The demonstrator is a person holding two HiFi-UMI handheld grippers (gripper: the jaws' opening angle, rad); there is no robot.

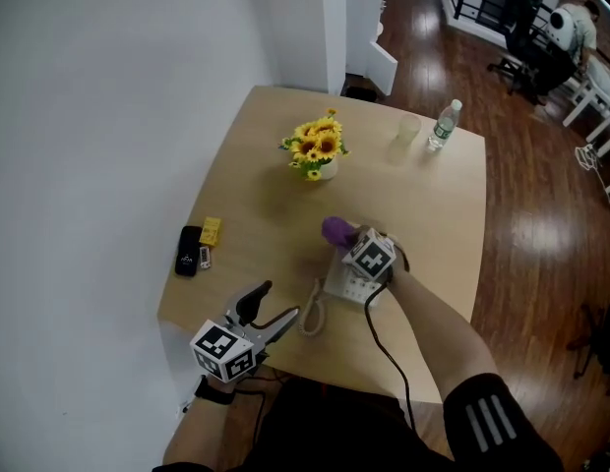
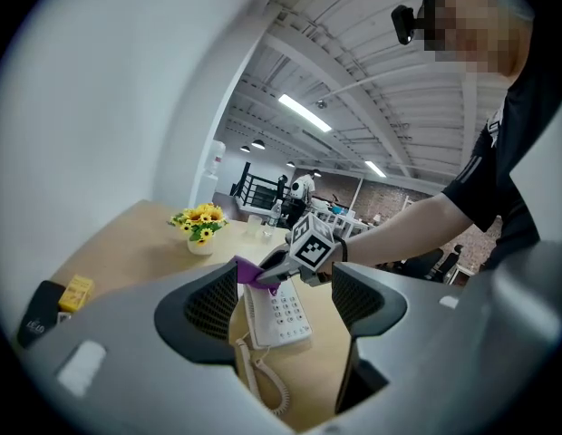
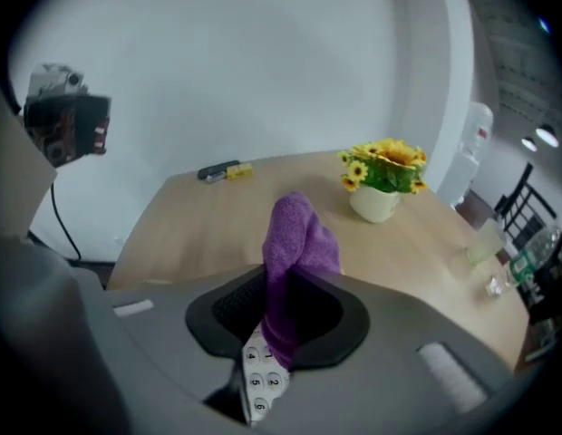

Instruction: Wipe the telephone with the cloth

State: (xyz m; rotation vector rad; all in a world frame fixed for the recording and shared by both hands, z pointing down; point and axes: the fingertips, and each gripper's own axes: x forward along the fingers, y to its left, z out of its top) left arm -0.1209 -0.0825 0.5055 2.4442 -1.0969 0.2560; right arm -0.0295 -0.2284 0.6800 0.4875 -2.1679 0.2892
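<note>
A white telephone point(image 1: 350, 285) lies on the wooden table point(image 1: 256, 185) near its front edge, its coiled cord point(image 1: 312, 313) trailing left. My right gripper point(image 1: 346, 236) is shut on a purple cloth point(image 1: 336, 230) and holds it over the phone's far end. In the right gripper view the cloth point(image 3: 295, 270) sticks up between the jaws, with the phone's keypad point(image 3: 259, 384) just below. My left gripper point(image 1: 283, 309) stands open at the front left, apart from the phone. The left gripper view shows the telephone point(image 2: 279, 312) and the cloth point(image 2: 252, 271) ahead of the open jaws.
A white pot of sunflowers point(image 1: 317, 149) stands mid-table. A plastic cup point(image 1: 406, 131) and a water bottle point(image 1: 444, 125) are at the far right. A black device point(image 1: 189, 250) and a yellow block point(image 1: 211, 230) lie by the left edge. A white wall runs along the left.
</note>
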